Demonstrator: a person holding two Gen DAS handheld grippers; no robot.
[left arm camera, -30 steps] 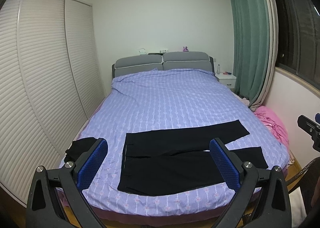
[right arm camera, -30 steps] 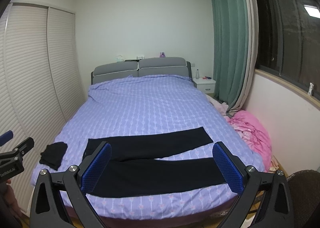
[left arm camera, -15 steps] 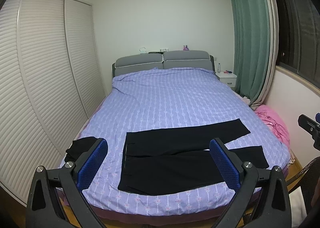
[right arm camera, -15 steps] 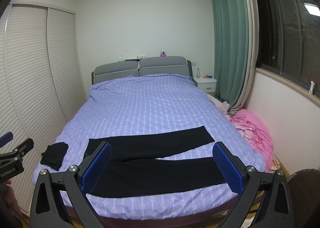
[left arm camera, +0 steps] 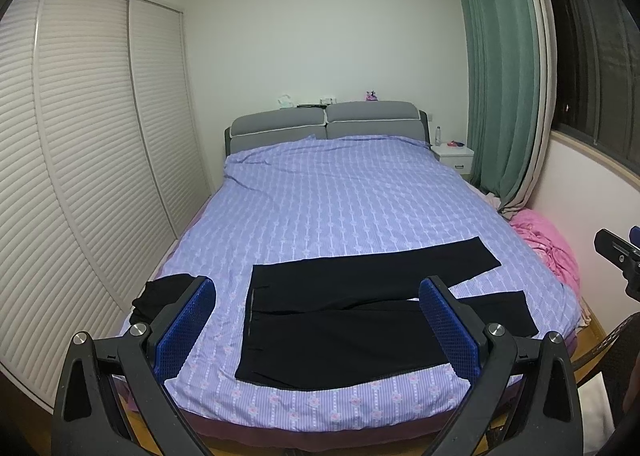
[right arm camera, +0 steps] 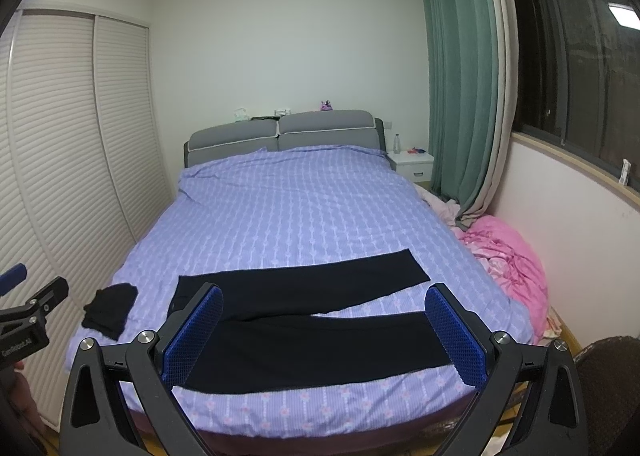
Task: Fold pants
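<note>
Black pants (left arm camera: 340, 320) lie flat on the near part of the purple bed (left arm camera: 340, 207), waistband to the left, the two legs spread apart toward the right. They also show in the right wrist view (right arm camera: 304, 320). My left gripper (left arm camera: 318, 320) is open and empty, held in the air in front of the bed's foot, apart from the pants. My right gripper (right arm camera: 324, 324) is open and empty too, at a similar distance. Part of the right gripper shows at the left wrist view's right edge (left arm camera: 618, 256).
A small black folded garment (left arm camera: 160, 294) lies on the bed's left corner. White louvred wardrobe doors (left arm camera: 80, 175) stand left. A pink duvet (right arm camera: 508, 260), green curtain (right arm camera: 460, 95) and white nightstand (right arm camera: 412, 165) are on the right. A dark wicker chair (right arm camera: 604, 376) is at bottom right.
Both views have shifted slightly; the bed and pants sit a touch lower and farther in frame. Both grippers stay open. The pants have not moved.
</note>
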